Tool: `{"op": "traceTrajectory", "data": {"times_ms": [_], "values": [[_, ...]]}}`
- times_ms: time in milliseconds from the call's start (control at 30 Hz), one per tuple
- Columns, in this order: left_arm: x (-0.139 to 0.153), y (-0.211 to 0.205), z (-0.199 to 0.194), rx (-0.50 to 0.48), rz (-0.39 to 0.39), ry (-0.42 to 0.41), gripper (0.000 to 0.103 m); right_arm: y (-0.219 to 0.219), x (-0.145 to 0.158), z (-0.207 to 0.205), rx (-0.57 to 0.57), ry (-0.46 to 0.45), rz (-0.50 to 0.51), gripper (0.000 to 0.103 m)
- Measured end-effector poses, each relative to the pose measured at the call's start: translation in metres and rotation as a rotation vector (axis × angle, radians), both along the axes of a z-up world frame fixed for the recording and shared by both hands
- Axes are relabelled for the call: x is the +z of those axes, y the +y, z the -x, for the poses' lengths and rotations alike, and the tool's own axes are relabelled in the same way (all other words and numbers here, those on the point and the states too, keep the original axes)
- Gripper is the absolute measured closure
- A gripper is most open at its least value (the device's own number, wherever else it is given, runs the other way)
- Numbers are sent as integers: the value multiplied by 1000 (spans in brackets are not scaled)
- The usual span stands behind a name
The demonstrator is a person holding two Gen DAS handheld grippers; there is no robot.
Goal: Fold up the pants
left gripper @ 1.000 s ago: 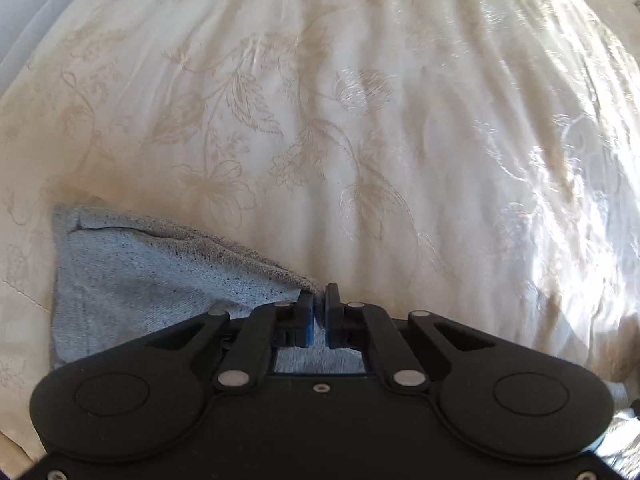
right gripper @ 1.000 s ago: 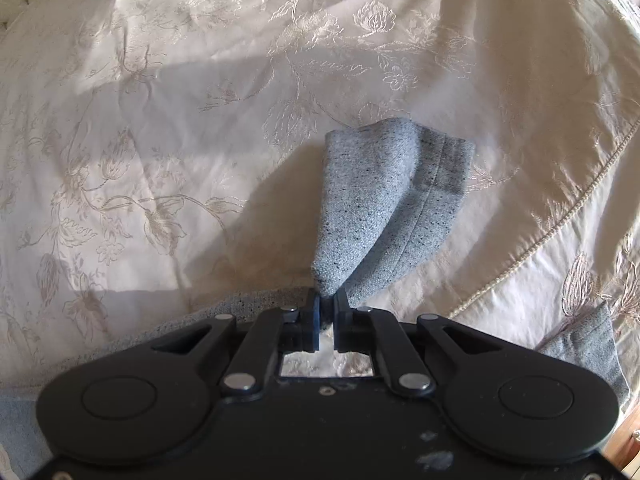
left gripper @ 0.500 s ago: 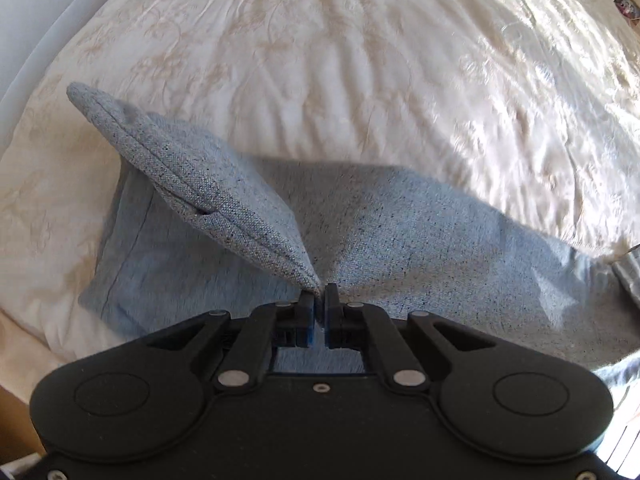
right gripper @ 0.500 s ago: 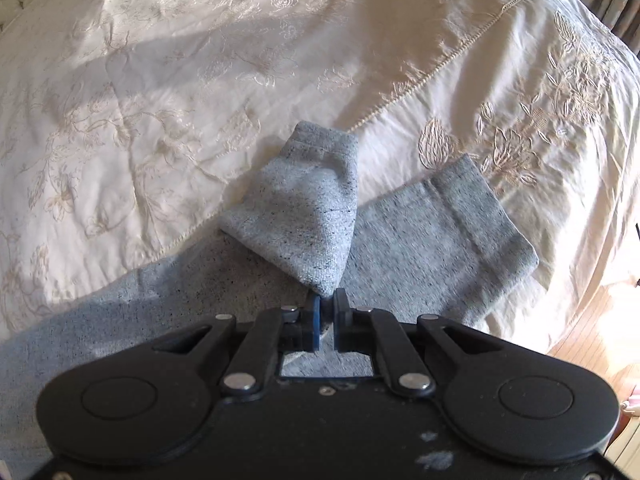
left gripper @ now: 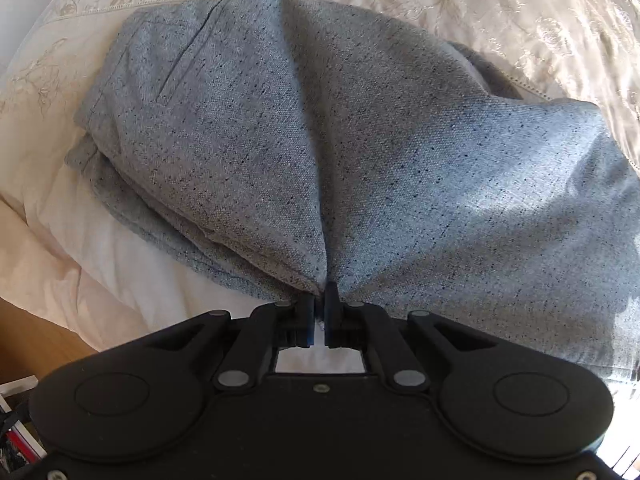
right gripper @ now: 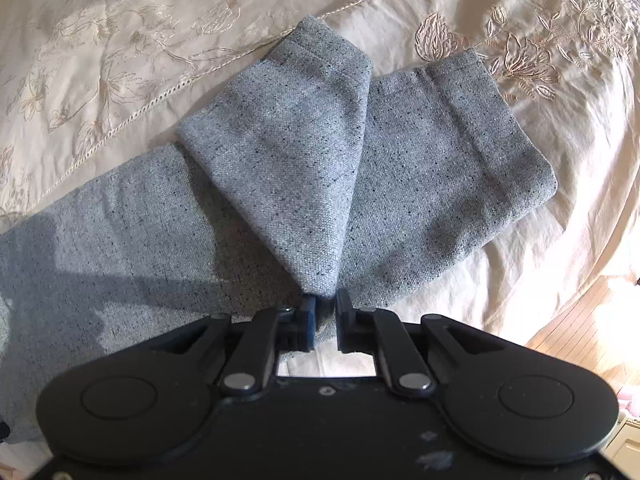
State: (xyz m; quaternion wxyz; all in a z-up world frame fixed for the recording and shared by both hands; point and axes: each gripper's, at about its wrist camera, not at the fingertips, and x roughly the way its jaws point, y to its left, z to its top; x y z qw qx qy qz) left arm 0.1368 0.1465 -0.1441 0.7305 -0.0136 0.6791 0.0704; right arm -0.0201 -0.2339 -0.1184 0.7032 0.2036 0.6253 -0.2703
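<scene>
- One pair of grey speckled pants (left gripper: pixel 360 140), spread on one cream embroidered bedspread (left gripper: pixel 520 8); two tongs in use, one per hand.
- Left gripper (left gripper: pixel 319 312): jaws closed, pinching an edge of the pants right at the tips; fabric fanned up and away from the pinch.
- Left of the left tongs: two stacked layers of the pants visible, upper one lifted over the lower; one slit pocket opening far ahead-left.
- Ahead and right of the left tongs: more pants cloth lay on the bed, partly in shadow.
- Below-left of the left tongs: wooden floor (left gripper: pixel 48 340) past the bed edge.
- Right gripper (right gripper: pixel 325 308): jaws nearly together, clamping a bunched corner of the pants (right gripper: pixel 304 168) between the pads.
- Two leg ends counted in the right view: one hem lifted, rising straight ahead of the tongs; one hem flat, ahead-right, under it.
- Left of the right tongs: the leg ran off flat, shaded.
- Right of the right tongs: bedspread (right gripper: pixel 560 20), then floor (right gripper: pixel 580 320).
</scene>
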Motion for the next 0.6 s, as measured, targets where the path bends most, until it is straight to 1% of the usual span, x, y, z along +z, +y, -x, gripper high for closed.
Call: {"op": "traceTrajectory", "data": {"times_ms": [33, 67, 100, 167, 233, 333, 400, 500, 600], "values": [[-2, -2, -1, 0, -6, -1, 98, 2, 8, 0, 19, -8, 26, 79], [-4, -4, -3, -1, -12, -2, 98, 5, 16, -2, 45, -19, 62, 69], [-6, -4, -4, -2, -15, -2, 98, 11, 25, -5, 86, -36, 110, 67], [-6, -5, 6, 0, -21, 2, 98, 23, 35, -13, 175, -63, 198, 64], [-11, -6, 3, 9, -23, 6, 97, 35, 37, -28, 275, -89, 260, 62], [-15, -5, 2, 9, -34, 12, 97, 56, 28, -54, 403, -119, 345, 60], [-18, -6, 2, -5, -50, 15, 97, 68, 16, -73, 479, -110, 389, 60], [-18, -9, 1, -23, -75, 17, 97, 76, -4, -94, 526, -73, 410, 60], [-17, -8, 1, -16, -82, 14, 97, 77, -23, -105, 551, -32, 422, 60]]}}
